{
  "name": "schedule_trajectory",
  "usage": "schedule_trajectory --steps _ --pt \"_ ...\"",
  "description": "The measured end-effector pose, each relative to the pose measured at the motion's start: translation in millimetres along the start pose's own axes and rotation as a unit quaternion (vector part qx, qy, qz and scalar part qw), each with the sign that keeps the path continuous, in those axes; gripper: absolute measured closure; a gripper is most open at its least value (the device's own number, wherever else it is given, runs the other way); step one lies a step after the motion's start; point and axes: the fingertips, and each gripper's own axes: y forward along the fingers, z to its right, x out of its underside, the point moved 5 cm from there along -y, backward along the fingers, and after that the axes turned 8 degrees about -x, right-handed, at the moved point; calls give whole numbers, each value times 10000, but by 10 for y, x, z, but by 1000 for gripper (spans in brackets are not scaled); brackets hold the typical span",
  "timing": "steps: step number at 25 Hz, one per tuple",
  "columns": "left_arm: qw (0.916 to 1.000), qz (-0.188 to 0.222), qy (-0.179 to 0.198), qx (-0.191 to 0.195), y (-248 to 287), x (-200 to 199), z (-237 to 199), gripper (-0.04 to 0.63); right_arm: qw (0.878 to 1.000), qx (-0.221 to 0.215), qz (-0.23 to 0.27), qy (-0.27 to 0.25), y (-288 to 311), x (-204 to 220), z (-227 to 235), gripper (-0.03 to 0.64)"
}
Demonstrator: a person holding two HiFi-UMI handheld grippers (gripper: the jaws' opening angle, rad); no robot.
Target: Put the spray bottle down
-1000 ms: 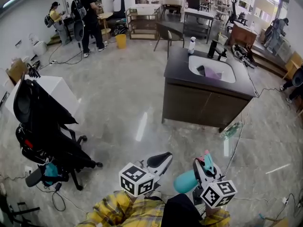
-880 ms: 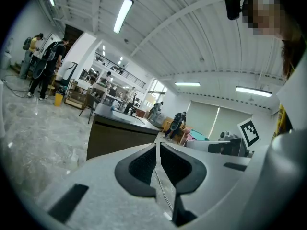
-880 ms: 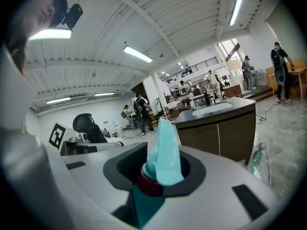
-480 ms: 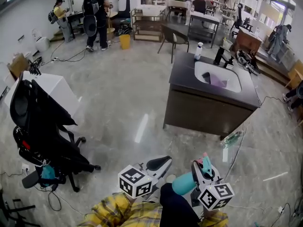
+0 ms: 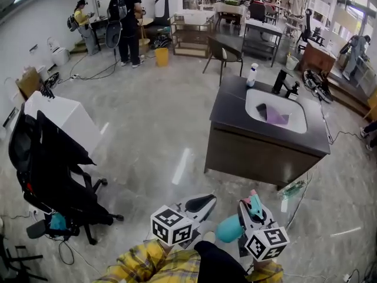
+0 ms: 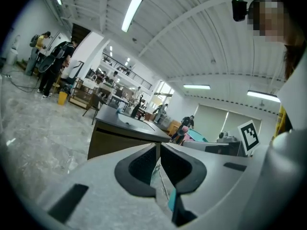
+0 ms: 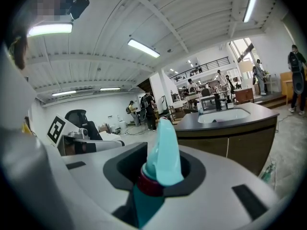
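My right gripper is shut on a teal spray bottle, low in the head view. The bottle's body sticks out to the left and its teal and pink head pokes past the jaws. In the right gripper view the teal spray head stands up between the jaws of that gripper. My left gripper hangs beside it with nothing in it; in its own view that gripper has its jaws together. Ahead stands a dark sink cabinet with a white basin.
A purple cloth lies in the basin, with a white bottle and a black tap on the counter. A black office chair and a white box stand left. People, tables, a yellow bin and floor cables are farther off.
Both grippers and the camera have moved forward, toward the sink cabinet, which looks nearer. The bottle stays in the right gripper. The left jaws stay shut.
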Motion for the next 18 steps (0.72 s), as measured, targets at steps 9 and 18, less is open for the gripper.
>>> schedule_trajectory --steps 9,18 --pt "9998 132 -149 -91 721 -307 -119 568 9998 -104 60 -134 305 -336 676 520" --pt "9997 205 -133 -77 1255 -430 -78 568 9995 -50 242 -208 403 -524 1165 520"
